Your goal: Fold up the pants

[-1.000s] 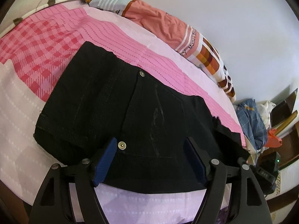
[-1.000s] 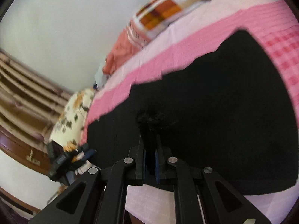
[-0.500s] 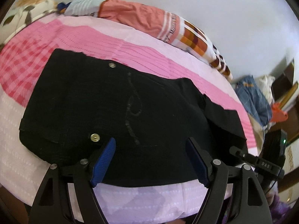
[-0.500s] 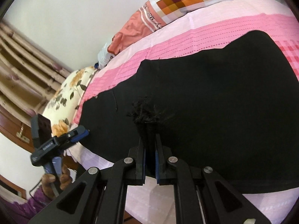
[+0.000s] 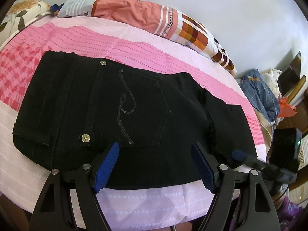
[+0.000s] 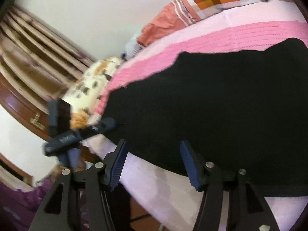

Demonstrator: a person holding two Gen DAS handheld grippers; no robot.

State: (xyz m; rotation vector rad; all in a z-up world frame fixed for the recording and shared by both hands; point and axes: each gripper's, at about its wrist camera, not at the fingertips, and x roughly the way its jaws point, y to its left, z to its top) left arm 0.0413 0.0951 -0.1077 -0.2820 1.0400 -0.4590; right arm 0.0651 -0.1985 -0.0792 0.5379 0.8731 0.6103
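Note:
Black pants (image 5: 123, 111) lie folded flat on the pink bed sheet (image 5: 134, 44), back pocket with a stitched curl facing up. They also fill the right wrist view (image 6: 221, 104). My left gripper (image 5: 156, 150) is open and empty, hovering over the near edge of the pants. My right gripper (image 6: 153, 150) is open and empty at the near edge of the pants. The right gripper shows in the left wrist view (image 5: 250, 159) at the pants' right end. The left gripper shows blurred in the right wrist view (image 6: 80, 132).
A salmon and checkered blanket (image 5: 154, 17) lies along the far side of the bed by the wall. A floral pillow (image 5: 17, 15) sits at the far left. A clothes pile (image 5: 263, 94) and wooden furniture stand to the right. A wooden headboard (image 6: 34, 73) shows on the left.
My right gripper has opened and let go of the pants fabric, then pulled back to the bed's near edge. My left gripper stayed open and shifted slightly back.

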